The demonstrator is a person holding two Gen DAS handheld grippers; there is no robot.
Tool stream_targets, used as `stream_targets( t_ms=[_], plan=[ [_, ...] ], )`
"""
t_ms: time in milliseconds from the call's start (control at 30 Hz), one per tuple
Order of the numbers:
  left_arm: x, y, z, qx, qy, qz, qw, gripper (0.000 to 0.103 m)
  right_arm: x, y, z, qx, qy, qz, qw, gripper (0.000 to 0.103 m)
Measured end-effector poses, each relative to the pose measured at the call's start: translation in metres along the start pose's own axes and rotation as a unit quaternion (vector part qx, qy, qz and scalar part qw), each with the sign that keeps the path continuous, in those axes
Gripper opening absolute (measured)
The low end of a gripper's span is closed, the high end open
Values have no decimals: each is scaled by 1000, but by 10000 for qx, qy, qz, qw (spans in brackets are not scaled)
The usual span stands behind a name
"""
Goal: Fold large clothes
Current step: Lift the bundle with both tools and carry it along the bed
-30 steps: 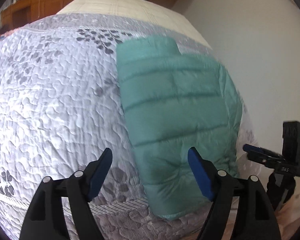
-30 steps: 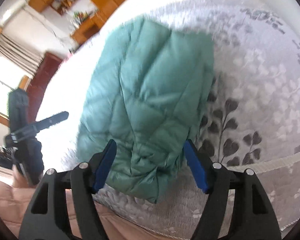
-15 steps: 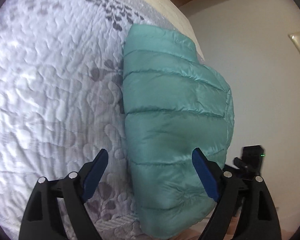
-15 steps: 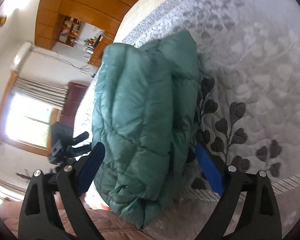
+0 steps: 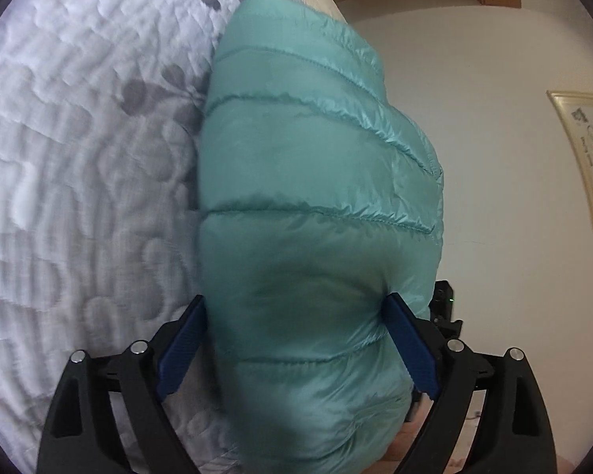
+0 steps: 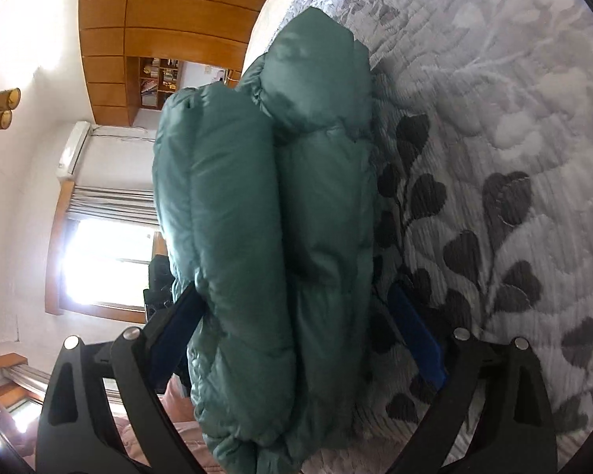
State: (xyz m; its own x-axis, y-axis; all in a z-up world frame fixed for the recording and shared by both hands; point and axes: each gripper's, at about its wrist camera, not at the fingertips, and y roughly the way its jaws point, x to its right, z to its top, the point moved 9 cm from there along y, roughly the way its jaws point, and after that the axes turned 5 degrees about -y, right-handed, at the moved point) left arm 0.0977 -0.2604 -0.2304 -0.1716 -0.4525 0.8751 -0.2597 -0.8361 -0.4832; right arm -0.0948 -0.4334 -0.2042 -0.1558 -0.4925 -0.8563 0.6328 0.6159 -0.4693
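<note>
The left gripper's [image 5: 296, 298] blue fingers [image 5: 182, 343] stand wide apart and are opening, with the near end of the folded green puffer jacket [image 5: 316, 166] between them, its padding bulging against both pads. The right gripper's [image 6: 292, 288] fingers [image 6: 415, 335] are also spread wide, straddling the same bundle from its layered side without clamping it. The jacket lies folded at the edge of the bed [image 5: 79, 158], on a grey quilt with a leaf pattern. Behind are a framed picture [image 5: 585, 158], a bright window [image 6: 102, 264] and wooden cupboards [image 6: 170, 19].
</note>
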Motion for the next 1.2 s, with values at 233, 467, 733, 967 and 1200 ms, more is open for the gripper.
stream_targets(
  t_ms=[233,467,733,967,1200],
  plan=[
    [25,32,-4,-216,320,-94,9992,93,-12,31,12,-194,-120,142,9996,92],
    [48,32,0,-100,531,-72,9985,67,-24,47,20,-291,-118,524,9981,66],
    [91,3,22,291,897,-248,9952,60,-77,52,48,-225,-744,570,9953,52],
    [127,-39,71,781,1291,-219,9883,61,-134,85,96,-269,-1342,662,9884,52],
    [124,-78,139,1258,1388,-55,9823,62,-161,134,153,-424,-1640,700,9831,52]
  ],
)
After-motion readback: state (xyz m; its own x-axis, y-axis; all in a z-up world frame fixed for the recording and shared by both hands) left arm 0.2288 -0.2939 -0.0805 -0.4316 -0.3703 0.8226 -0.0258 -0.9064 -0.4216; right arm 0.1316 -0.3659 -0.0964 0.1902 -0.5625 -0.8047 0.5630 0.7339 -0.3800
